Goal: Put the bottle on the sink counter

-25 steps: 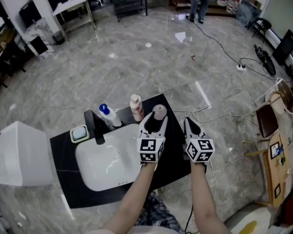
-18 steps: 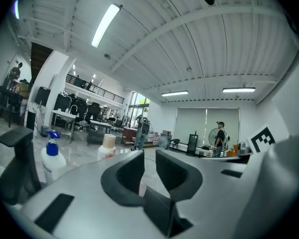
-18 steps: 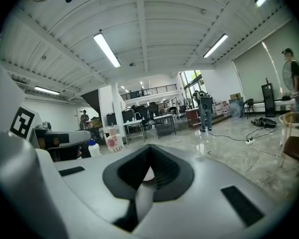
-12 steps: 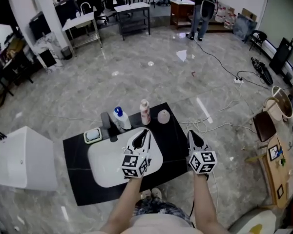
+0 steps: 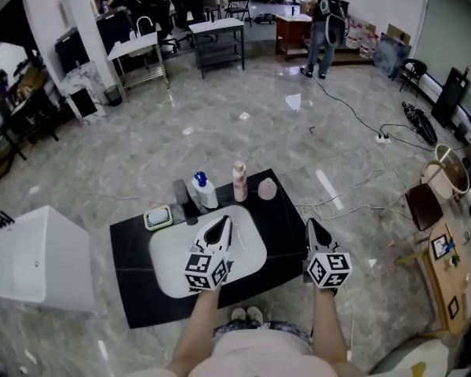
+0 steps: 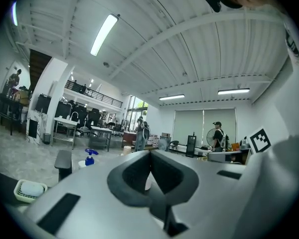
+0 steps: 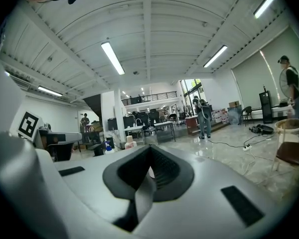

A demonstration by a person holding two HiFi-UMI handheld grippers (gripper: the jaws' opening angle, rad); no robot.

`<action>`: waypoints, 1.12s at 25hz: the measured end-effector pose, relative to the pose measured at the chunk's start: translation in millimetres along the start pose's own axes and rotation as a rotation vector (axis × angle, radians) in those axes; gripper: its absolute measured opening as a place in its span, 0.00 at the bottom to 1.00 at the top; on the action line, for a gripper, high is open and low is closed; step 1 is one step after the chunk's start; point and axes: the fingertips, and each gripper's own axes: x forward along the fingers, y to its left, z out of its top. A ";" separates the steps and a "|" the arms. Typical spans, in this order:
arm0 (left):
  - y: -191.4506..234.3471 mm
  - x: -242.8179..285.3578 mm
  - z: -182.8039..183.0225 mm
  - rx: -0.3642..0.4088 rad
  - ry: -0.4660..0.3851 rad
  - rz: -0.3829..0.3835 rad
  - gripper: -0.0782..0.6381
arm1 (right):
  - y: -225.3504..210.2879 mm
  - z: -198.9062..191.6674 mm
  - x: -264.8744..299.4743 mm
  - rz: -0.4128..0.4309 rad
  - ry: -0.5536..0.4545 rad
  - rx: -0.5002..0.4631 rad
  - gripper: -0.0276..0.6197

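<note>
The jaws of both grippers are pressed together and hold nothing. The left gripper (image 5: 221,226) hangs over the white basin (image 5: 171,263); the right gripper (image 5: 312,228) is at the right edge of the table (image 5: 133,289). The bottle (image 5: 267,188) (pink, rounded top) stands upright on the table behind the basin, apart from both.

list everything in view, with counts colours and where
counter: 1, black, on the floor
sink basin: 1, white, in the counter
faucet: 1, black, behind the basin
blue-capped bottle: 1, white, beside the faucet
tall bottle: 1, pinkish, counter's back edge
squat bottle: 1, pink, right of the tall bottle
soap dish: 1, green-rimmed, left of the faucet
left hand-held gripper: 1, white, shut, empty, over the basin
right hand-held gripper: 1, white, shut, empty, counter's right edge
</note>
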 end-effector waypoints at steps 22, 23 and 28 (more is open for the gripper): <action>-8.0 -10.4 4.4 0.031 0.000 -0.027 0.15 | -0.1 -4.8 -23.7 -0.023 0.001 -0.018 0.07; -8.9 -10.6 4.9 0.035 0.000 -0.030 0.15 | 0.4 -5.1 -23.8 -0.021 0.003 -0.018 0.07; -8.5 -9.9 4.9 0.036 0.005 -0.034 0.15 | -0.4 -7.0 -22.8 -0.025 0.012 -0.021 0.07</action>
